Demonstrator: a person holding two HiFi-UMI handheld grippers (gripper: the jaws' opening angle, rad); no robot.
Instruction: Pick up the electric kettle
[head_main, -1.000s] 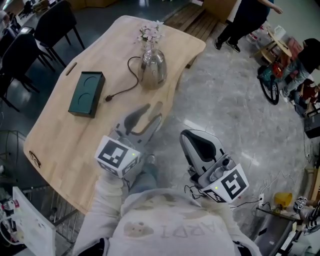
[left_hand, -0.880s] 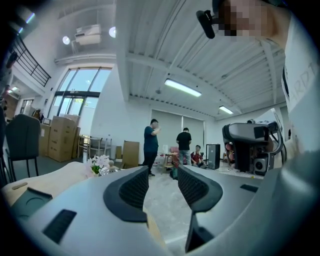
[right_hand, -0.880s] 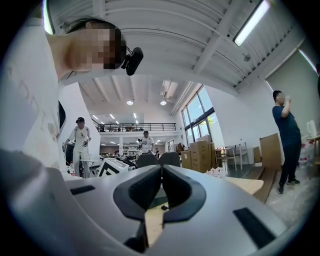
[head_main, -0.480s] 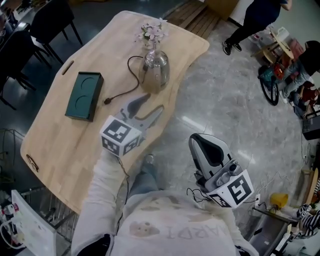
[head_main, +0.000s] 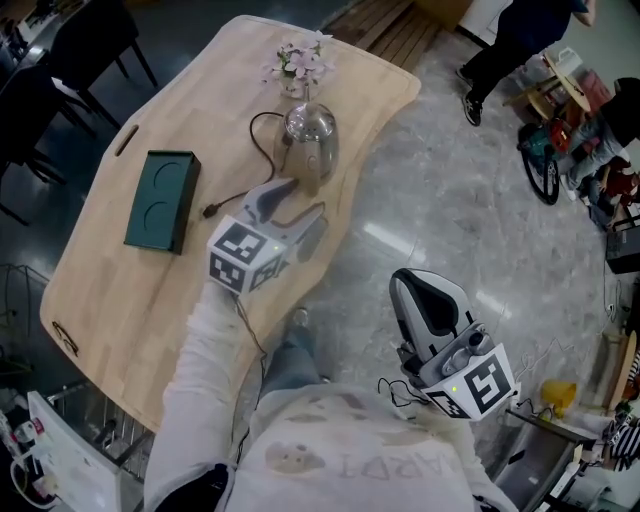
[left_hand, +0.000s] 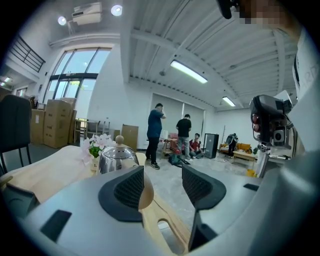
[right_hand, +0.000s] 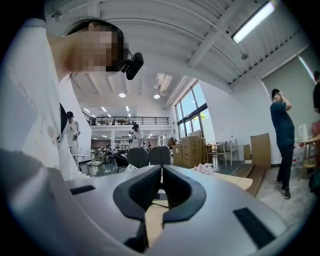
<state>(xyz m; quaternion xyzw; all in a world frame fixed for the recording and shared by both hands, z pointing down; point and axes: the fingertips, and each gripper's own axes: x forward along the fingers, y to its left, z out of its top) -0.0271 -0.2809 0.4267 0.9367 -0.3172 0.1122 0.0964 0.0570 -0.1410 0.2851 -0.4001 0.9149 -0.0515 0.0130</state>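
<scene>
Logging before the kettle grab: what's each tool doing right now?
Left tool: open, jaws have just been opening, nothing between them.
Right tool: shut, empty.

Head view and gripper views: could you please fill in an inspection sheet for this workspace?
Surface: wooden table, mostly bare.
Job's things: electric kettle upright near the far edge, untouched.
Clutter: flowers beyond the kettle; green box to its left.
Grippers: left gripper open, jaws have just been opening, nothing between them; right gripper shut, empty, beside the table.
Cables: cord loose on the table, unplugged.
Surroundings: dark chairs, a person on the grey floor.
</scene>
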